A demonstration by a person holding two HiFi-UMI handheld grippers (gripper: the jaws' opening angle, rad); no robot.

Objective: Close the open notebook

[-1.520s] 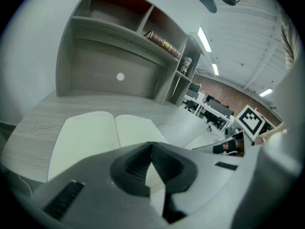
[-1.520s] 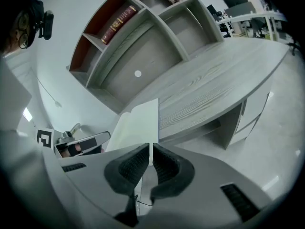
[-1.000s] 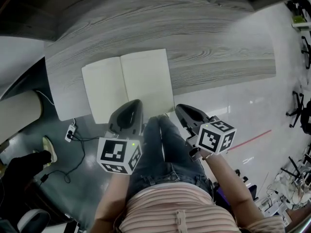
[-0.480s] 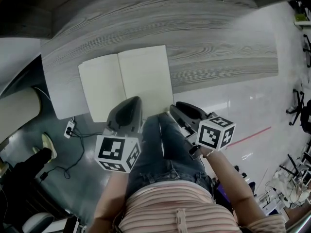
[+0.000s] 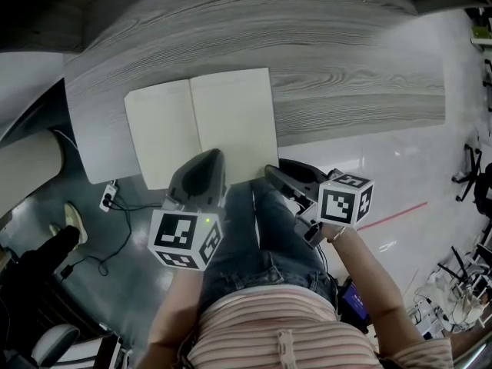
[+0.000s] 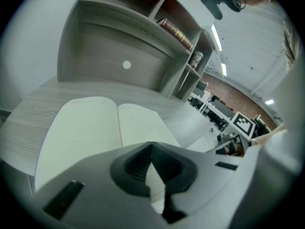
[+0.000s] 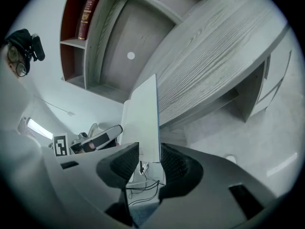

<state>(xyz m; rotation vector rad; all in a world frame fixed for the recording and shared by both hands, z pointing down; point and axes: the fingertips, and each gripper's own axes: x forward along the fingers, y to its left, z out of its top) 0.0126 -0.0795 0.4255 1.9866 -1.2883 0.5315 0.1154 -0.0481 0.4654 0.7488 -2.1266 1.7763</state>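
Observation:
The open notebook (image 5: 200,129) lies flat with blank cream pages on the grey wood desk (image 5: 346,75), its near edge hanging over the desk's front. My left gripper (image 5: 215,154) hovers at the middle of that near edge. Its jaws are shut with nothing in them, and the pages (image 6: 95,128) spread out just beyond the tips (image 6: 151,146). My right gripper (image 5: 270,172) is at the notebook's near right corner. Its jaws (image 7: 150,151) have just been opening and stand open, with the corner of the right page (image 7: 143,113) in the gap and the pads off it.
Desk shelving rises behind the notebook, with a red book (image 7: 88,8) in a cubby. Below the desk front are my jeans-clad legs (image 5: 261,237), a power strip with cables (image 5: 108,202) and a shoe (image 5: 73,214) on the floor. Office chairs (image 5: 477,171) stand far right.
The right gripper's jaws have spread apart, and its tip has swung a little toward the notebook's near right corner. The left gripper and the notebook have stayed put.

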